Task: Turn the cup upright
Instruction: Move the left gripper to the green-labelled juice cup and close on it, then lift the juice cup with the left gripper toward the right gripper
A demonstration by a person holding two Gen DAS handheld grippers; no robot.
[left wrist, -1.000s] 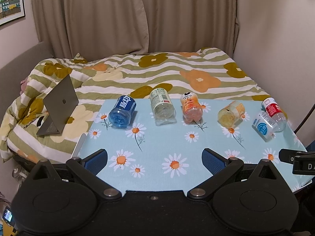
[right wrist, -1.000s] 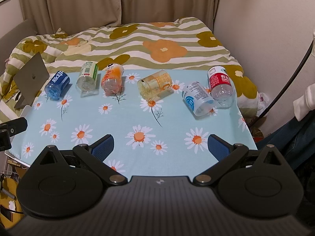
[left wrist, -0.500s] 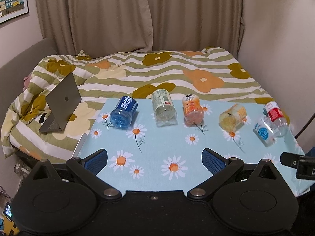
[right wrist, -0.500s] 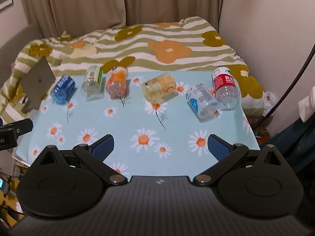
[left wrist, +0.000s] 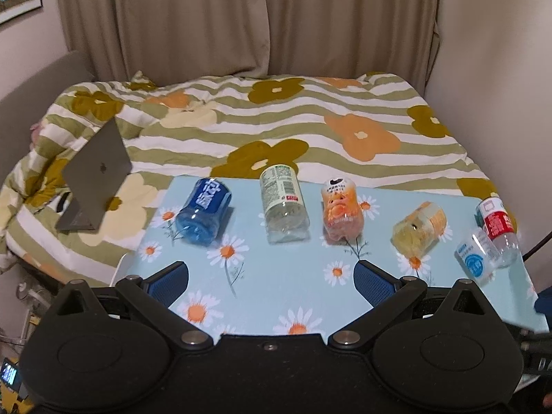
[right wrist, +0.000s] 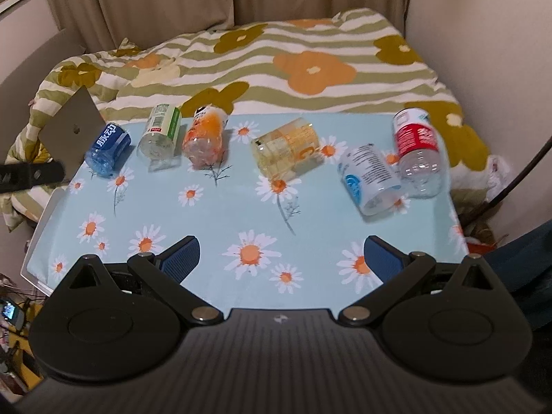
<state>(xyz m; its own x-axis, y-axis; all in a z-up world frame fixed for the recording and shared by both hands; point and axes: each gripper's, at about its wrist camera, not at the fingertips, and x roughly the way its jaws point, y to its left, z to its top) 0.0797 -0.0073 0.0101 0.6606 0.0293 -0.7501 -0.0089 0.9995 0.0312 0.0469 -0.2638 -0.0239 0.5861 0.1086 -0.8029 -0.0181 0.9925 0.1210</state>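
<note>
Several cut-bottle cups lie on their sides in a row across the daisy-print table (left wrist: 276, 296) (right wrist: 214, 241). From left to right they are blue (left wrist: 203, 215) (right wrist: 107, 149), green-labelled (left wrist: 283, 203) (right wrist: 160, 134), orange (left wrist: 342, 211) (right wrist: 206, 138), yellow (left wrist: 419, 227) (right wrist: 288, 146), white and blue (left wrist: 477, 258) (right wrist: 371, 179), and red-labelled (left wrist: 498, 231) (right wrist: 417, 151). My left gripper (left wrist: 270, 281) is open over the near table edge, well short of the cups. My right gripper (right wrist: 281, 258) is open too, with nothing between its fingers.
Behind the table lies a bed with a striped flower quilt (left wrist: 276, 127). A grey laptop (left wrist: 95, 176) (right wrist: 74, 127) stands half open on it at the left. Curtains (left wrist: 241, 17) hang at the back, a wall (right wrist: 490, 34) runs along the right, and a dark cable (right wrist: 517, 179) hangs there.
Both grippers have drawn back and risen a little, so the cups sit lower and smaller in each view. No cup has moved. Both grippers stay open.
</note>
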